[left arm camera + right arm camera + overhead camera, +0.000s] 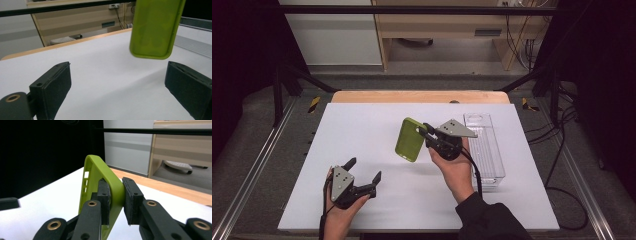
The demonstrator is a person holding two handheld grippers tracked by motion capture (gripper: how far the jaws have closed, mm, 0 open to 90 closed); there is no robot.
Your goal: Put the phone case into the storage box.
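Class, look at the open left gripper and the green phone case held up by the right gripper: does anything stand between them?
Nothing visible does. The left gripper has empty, open jaws, and bare white table lies between it and the green phone case, which the right gripper clamps above the table.

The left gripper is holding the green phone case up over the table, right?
No, the right gripper holds the green case, its jaws pinching one edge in the right gripper view. The left gripper is open and empty.

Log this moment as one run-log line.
right gripper: shut on green phone case, raised | left gripper: open, empty | clear bin: right of case
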